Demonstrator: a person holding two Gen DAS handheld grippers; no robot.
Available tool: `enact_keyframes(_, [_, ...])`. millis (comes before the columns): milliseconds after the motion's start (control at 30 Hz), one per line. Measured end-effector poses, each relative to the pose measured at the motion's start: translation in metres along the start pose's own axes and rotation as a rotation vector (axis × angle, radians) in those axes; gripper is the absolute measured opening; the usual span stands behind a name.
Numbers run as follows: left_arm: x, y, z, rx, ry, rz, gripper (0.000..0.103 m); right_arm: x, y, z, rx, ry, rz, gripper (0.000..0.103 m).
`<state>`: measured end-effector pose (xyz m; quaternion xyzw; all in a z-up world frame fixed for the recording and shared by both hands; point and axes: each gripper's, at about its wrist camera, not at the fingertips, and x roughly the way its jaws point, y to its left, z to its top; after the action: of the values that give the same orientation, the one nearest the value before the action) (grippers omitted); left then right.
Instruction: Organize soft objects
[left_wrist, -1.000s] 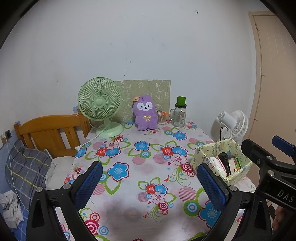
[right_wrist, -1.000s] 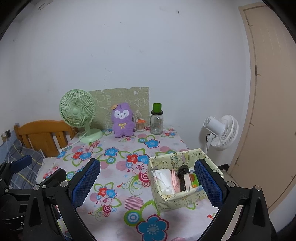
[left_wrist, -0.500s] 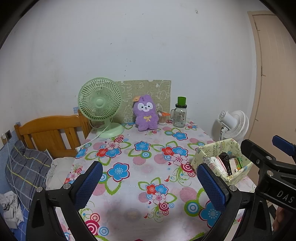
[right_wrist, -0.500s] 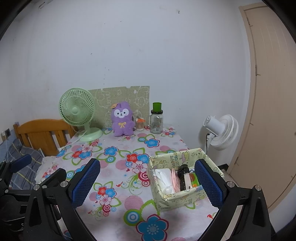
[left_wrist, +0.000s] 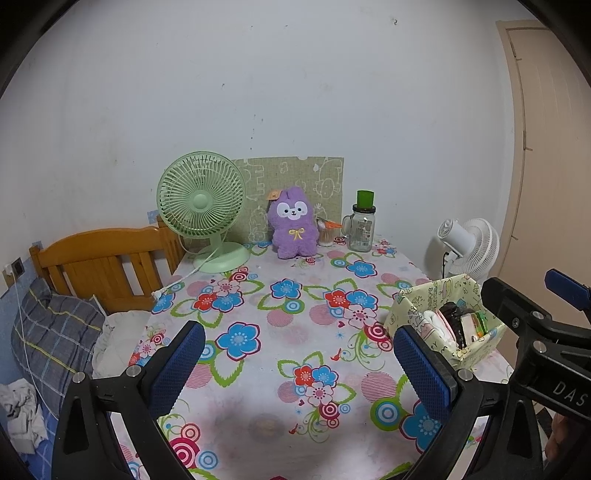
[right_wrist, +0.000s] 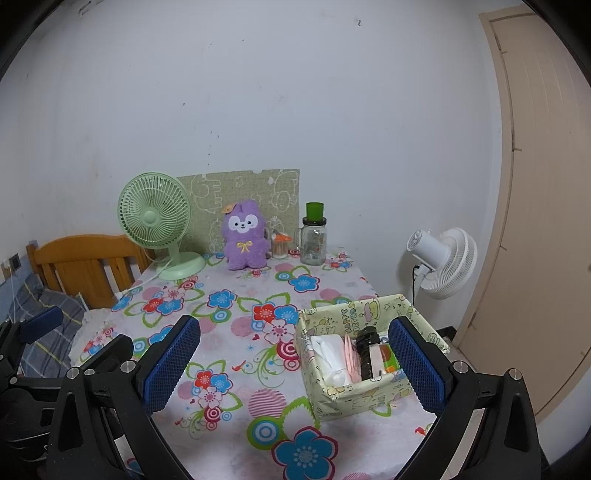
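Holding my left gripper (left_wrist: 299, 365) and right gripper (right_wrist: 293, 360) empty above the flower-print tablecloth (left_wrist: 273, 332), both with fingers wide apart, the fluffy purple plush rabbit (left_wrist: 293, 229) upright at the far edge between green desk fan (left_wrist: 203, 210) and glass jar (left_wrist: 362, 229), patterned fabric box (right_wrist: 369, 354) near right.
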<state>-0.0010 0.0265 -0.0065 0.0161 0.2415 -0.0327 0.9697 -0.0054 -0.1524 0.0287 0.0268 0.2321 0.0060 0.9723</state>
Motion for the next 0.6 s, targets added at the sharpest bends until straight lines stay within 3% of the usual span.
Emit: enact_keyframes(600, [-0.0008, 0.0007, 0.0007, -0.004, 0.0, -0.005, 0.103, 0.0004, -0.0001, 0.0004, -0.002, -0.001, 0.0, 0.103])
